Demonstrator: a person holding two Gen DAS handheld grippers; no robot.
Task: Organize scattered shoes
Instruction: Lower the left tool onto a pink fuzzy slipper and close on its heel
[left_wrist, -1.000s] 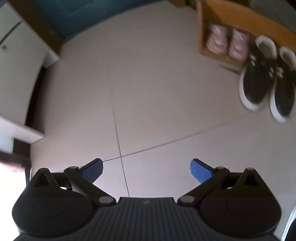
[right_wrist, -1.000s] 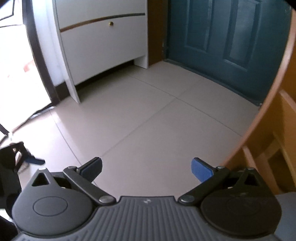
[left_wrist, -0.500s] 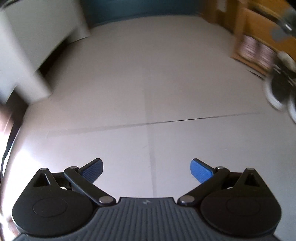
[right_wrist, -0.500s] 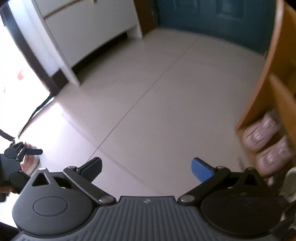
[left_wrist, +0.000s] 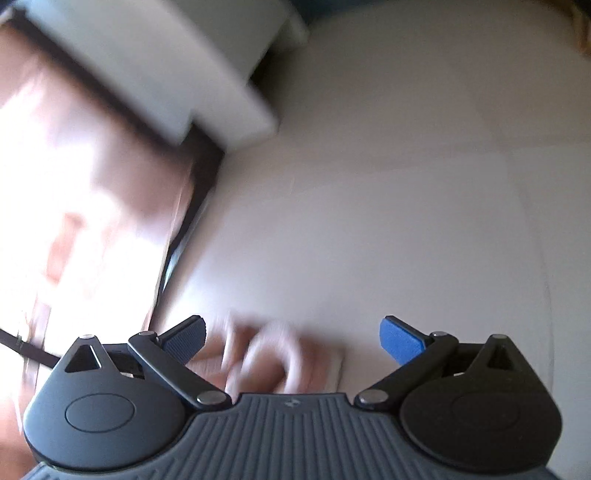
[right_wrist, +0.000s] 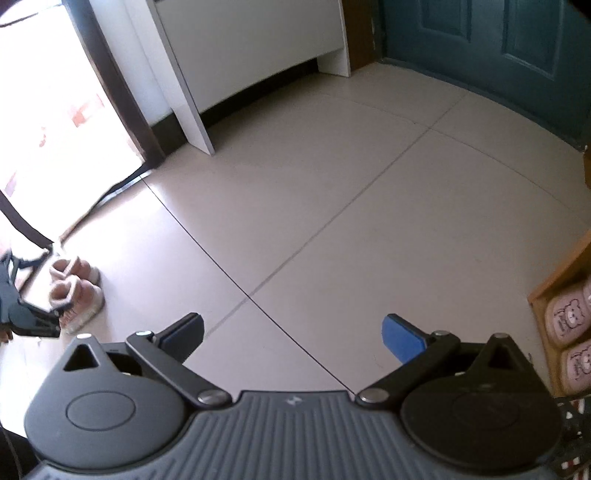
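Observation:
A pair of pink fuzzy boots (right_wrist: 75, 291) stands on the tiled floor at the left of the right wrist view, beside the doorway. The same boots (left_wrist: 266, 354) show as a pink blur just under my left gripper (left_wrist: 291, 339), which is open and hovers right above them. In the right wrist view that left gripper (right_wrist: 22, 295) appears next to the boots. My right gripper (right_wrist: 293, 336) is open over bare tiles, holding nothing. A pair of pink bear slippers (right_wrist: 569, 332) sits on the wooden shoe rack (right_wrist: 554, 284) at the right edge.
A white cabinet (right_wrist: 229, 55) stands at the back left, with a bright doorway (right_wrist: 48, 110) to its left. A teal door (right_wrist: 498, 48) closes the back right. A dark strap (right_wrist: 22, 225) runs across the threshold. The left wrist view is heavily blurred.
My left gripper has swung left from the rack and black shoes down to the pink boots by the doorway. The right gripper has tilted down and turned left; boots now show.

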